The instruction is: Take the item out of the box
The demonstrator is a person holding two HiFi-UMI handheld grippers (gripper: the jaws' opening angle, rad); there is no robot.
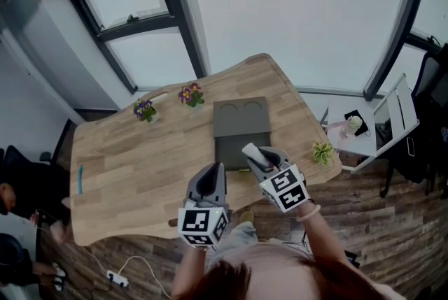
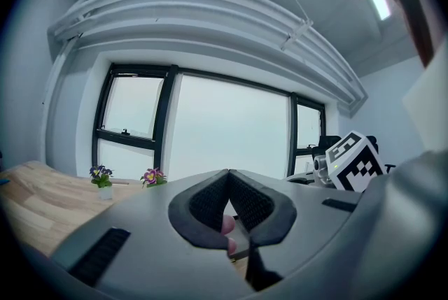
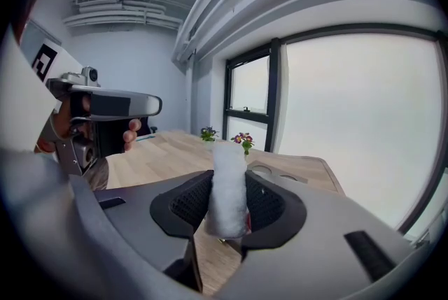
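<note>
A grey box stands open on the wooden table, its lid folded back. My right gripper hovers above the box's near edge, shut on a white fluffy roll. In the right gripper view the roll stands upright between the dark pads, with the lid beyond it. To the left of the box my left gripper is in the air. Its tips meet with nothing held; fingers of a hand show behind the gap.
Two small flower pots stand at the table's far side. A green plant sits near the right edge and a blue pen near the left edge. A white side table stands to the right. A person sits at the lower left.
</note>
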